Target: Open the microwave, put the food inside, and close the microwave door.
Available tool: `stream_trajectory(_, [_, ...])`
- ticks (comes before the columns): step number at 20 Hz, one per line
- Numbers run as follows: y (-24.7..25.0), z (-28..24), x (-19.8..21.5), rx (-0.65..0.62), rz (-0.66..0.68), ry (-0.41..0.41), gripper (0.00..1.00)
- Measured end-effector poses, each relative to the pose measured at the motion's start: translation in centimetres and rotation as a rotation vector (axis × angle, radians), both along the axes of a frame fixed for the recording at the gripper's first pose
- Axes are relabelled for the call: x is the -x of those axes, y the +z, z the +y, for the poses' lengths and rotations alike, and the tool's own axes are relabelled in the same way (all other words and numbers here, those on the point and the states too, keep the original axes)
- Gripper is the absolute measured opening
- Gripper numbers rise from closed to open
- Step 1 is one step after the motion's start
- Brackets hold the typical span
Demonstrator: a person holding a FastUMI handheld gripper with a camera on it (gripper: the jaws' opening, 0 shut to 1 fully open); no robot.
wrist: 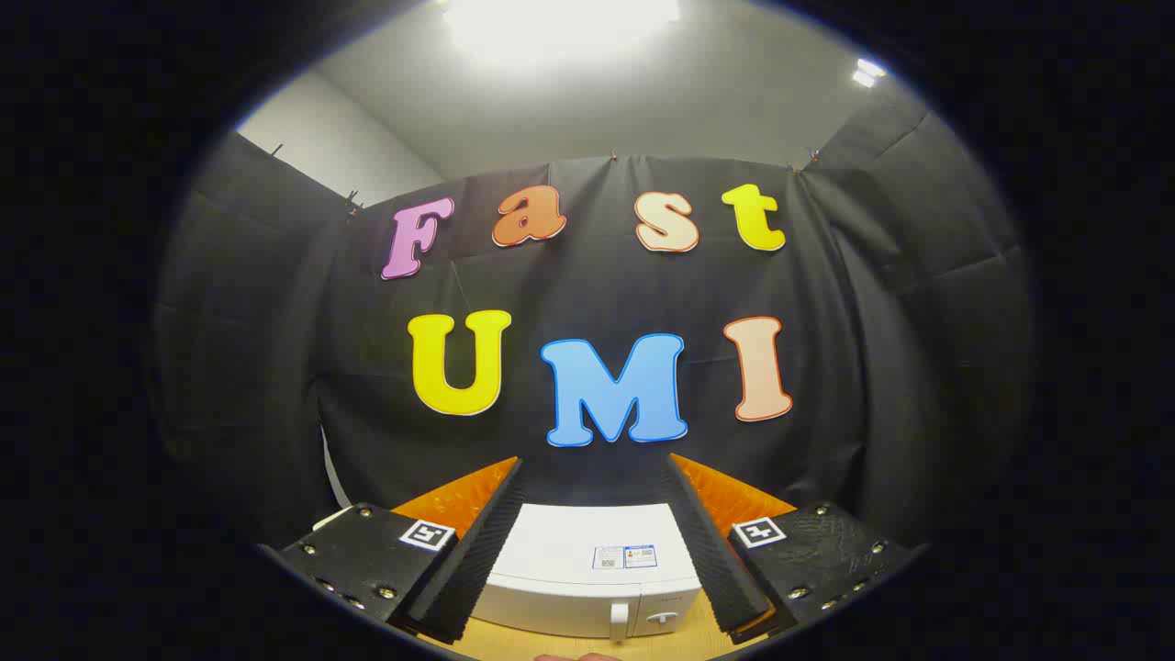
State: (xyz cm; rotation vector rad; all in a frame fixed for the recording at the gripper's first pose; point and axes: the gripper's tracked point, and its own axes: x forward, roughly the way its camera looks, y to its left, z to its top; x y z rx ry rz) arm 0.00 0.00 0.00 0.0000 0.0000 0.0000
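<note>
gripper [592, 459] held high, fingers spread wide apart, nothing between them. it points at the black cloth wall [587, 294] rather than down at the work.

microwave [587, 560]: white, sits below and ahead, seen between the two fingers, top face toward the camera. door looks closed; handle [620, 621] stands upright on the near front face, with a knob [663, 619] just to its right. a small sticker [625, 556] lies on the top, right of centre. the unit rests on a wooden table [551, 638].

a small pale sliver [578, 657] sits on the near edge of the table; cannot tell what it is, possibly the food.

judgement: first step, door not yet opened, nothing put in. next move calls for lowering and tilting the gripper toward the front face, lining the open fingers either side of the handle, then closing on it and pulling along the door's swing.
</note>
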Motion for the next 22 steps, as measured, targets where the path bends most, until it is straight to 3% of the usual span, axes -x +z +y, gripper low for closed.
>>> stream_trajectory(22, [-2.7, 0.1, -0.1, 0.02, -0.003, 0.018, 0.95])
